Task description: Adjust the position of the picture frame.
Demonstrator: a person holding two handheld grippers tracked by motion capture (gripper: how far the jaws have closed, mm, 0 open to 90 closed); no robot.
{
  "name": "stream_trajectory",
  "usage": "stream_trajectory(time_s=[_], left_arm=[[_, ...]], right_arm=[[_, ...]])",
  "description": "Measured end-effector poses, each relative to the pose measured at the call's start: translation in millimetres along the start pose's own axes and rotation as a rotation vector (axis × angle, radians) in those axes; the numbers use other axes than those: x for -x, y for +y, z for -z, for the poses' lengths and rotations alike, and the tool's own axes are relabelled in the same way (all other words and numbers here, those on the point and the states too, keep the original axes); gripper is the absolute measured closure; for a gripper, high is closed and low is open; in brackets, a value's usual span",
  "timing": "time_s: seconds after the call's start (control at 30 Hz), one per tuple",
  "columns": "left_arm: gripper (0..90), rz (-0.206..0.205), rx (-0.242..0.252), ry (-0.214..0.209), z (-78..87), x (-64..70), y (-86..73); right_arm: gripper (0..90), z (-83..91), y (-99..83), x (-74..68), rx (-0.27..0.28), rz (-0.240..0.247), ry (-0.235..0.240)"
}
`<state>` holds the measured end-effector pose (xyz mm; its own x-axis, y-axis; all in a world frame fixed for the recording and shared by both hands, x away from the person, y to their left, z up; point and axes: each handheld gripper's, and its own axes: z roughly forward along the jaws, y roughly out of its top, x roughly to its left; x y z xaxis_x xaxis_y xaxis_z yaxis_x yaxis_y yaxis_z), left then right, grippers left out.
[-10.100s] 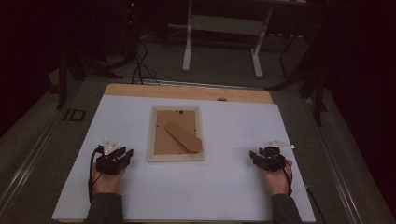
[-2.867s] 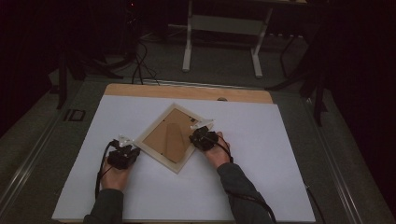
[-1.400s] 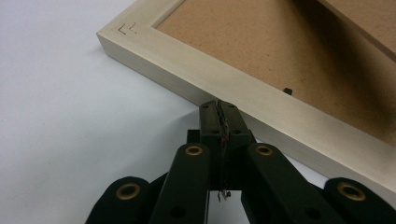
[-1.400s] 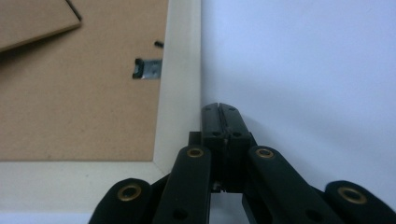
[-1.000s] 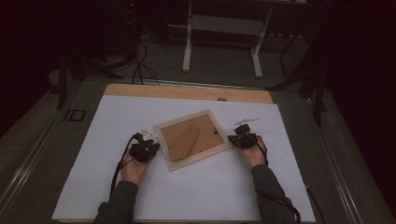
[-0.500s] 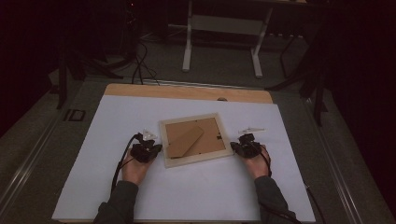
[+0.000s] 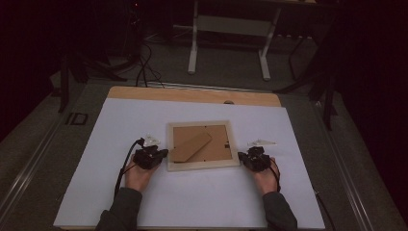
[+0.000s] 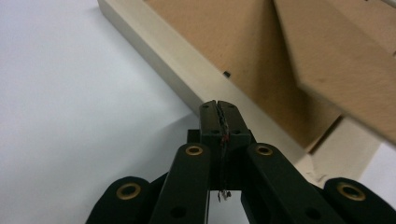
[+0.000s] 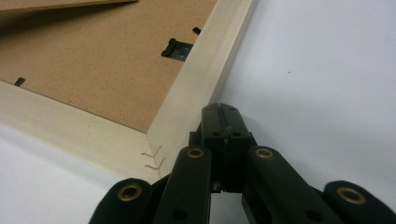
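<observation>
Black left gripper point(image 7: 155, 155) and right gripper point(image 7: 248, 158) are sitting w/ jaws closed, gripping nothing, tips pressing against opposite sides of the wooden picture frame point(image 7: 202, 144). Frame is lying face-down, centre of the white tabletop point(image 7: 202, 192), brown backing w/ its stand point(image 7: 191, 147) facing up. Farther back, a wood strip point(image 7: 192, 95) is edging the tabletop.

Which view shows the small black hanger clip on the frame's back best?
The right gripper view: the clip sits close and sharp on the backing beside the frame rail. In the high view it is only a tiny dark speck. The left gripper view shows the frame's other side, with just a small dark tab.
</observation>
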<state>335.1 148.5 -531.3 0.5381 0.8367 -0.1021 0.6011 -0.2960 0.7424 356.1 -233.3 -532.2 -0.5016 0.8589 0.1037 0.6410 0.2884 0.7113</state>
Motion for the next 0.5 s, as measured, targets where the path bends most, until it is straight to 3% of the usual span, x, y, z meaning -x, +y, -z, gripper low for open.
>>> stream_trajectory(time_s=[0.1,0.2,0.5], left_arm=[[90.0,0.011,-0.002,0.003,0.0,-0.5,0.1],[90.0,0.016,-0.043,0.036,-3.4,-1.1,-2.4],[90.0,0.044,-0.033,0.008,-3.0,-6.2,-5.3]], right_arm=[[90.0,0.8,-1.1,-1.7,0.001,0.002,-0.004],[90.0,0.9,-3.1,-3.7,0.012,0.007,-0.005],[90.0,3.3,-5.7,-7.3,0.006,0.012,-0.003]])
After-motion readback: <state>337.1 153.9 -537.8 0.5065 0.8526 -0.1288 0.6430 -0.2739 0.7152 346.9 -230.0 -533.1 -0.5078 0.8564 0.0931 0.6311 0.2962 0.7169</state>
